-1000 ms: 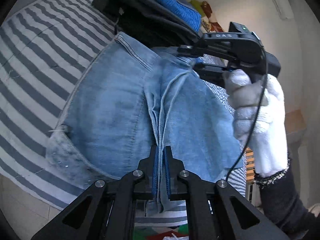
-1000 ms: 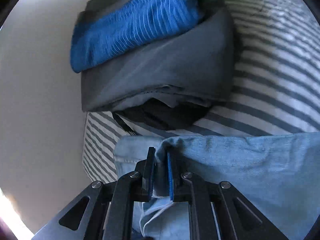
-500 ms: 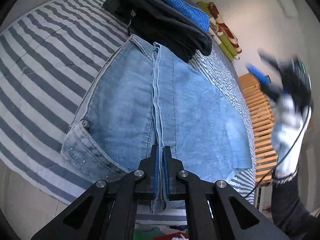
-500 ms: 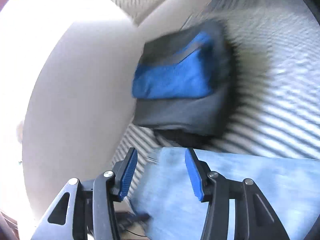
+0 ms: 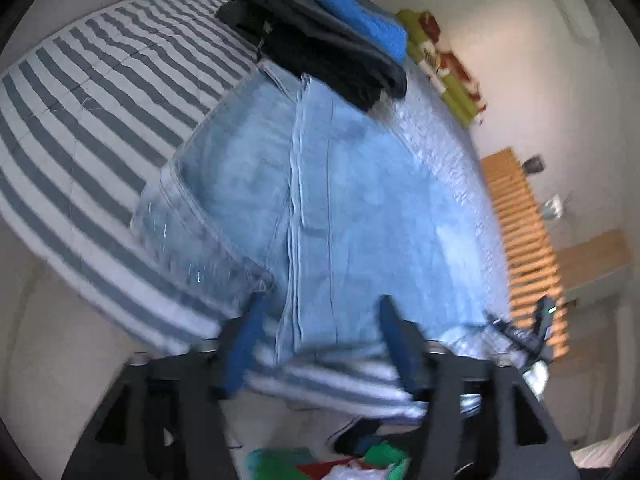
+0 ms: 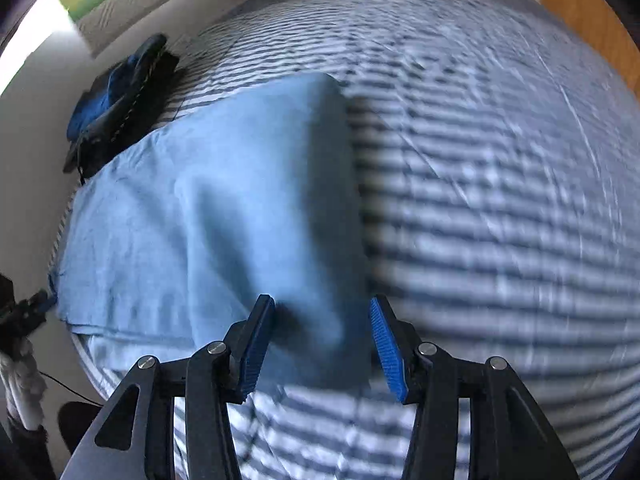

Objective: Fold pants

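Jeans (image 6: 224, 216) lie flat, long axis left-right; right gripper (image 6: 320, 344) half-open, empty, over near-right fold; left gripper (image 5: 320, 344) opening, released.

A bed with a grey-and-white striped cover (image 5: 92, 96) fills most of both views. Pale plain walls (image 5: 532, 60) rise behind it. Bare wooden bed slats (image 5: 524, 240) show past the cover's edge, with a light wood floor (image 5: 596, 256) beyond. A green, red and white patterned textile (image 5: 444, 64), perhaps a blanket, lies against the wall. Bright daylight (image 6: 36, 28) enters at 1 corner.
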{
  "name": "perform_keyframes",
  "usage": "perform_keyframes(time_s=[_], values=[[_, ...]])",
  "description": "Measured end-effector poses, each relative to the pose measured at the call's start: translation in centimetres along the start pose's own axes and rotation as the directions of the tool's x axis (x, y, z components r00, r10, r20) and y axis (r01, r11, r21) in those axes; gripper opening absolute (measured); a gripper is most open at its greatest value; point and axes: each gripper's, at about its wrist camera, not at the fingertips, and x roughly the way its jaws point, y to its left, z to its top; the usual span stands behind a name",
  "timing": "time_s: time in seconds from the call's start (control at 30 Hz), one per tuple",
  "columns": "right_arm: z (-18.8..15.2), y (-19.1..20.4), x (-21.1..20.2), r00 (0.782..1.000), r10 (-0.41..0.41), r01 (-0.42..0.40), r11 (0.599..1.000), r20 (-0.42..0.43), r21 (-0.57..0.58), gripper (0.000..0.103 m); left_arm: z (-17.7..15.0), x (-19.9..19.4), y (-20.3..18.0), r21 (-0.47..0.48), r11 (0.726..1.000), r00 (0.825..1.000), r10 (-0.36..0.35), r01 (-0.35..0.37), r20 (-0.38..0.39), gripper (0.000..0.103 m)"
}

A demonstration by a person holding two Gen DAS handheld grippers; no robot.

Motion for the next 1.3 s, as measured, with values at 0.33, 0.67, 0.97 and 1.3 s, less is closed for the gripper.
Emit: perform_keyframes(time_s=[0.33, 0.67, 0.97, 1.3], values=[[-1.9, -3.0, -1.6, 0.997, 0.067, -0.069, 0.993, 0.029, 0.095, 0.047, -2.0, 3.9, 0.5, -0.103, 0.994, 0.995, 0.034, -0.043, -0.093, 0.025], [-3.0, -2.8, -1.9, 0.997, 0.066, -0.069, 0.996, 0.047, 0.063, 0.048, -1.0, -1.5, -2.7, -0.03, 0.999, 0.997, 0.044, -0.042, 0.071, 0.004], [-4.9, -2.5, -1.3, 0.999, 0.037, -0.036, 0.999, 0.039, -0.03, 0.052, -0.4, 2.1, -0.6, -0.061, 0.981, 0.983, 0.184, -0.184, 0.003, 0.004], [-4.9, 2.7, 0.2, 0.992, -0.066, 0.093, 0.961, 0.11, -0.262, 0.056, 1.1, -2.1, -2.8, -0.034, 0.987, 0.986, 0.159, -0.157, 0.059, 0.004]])
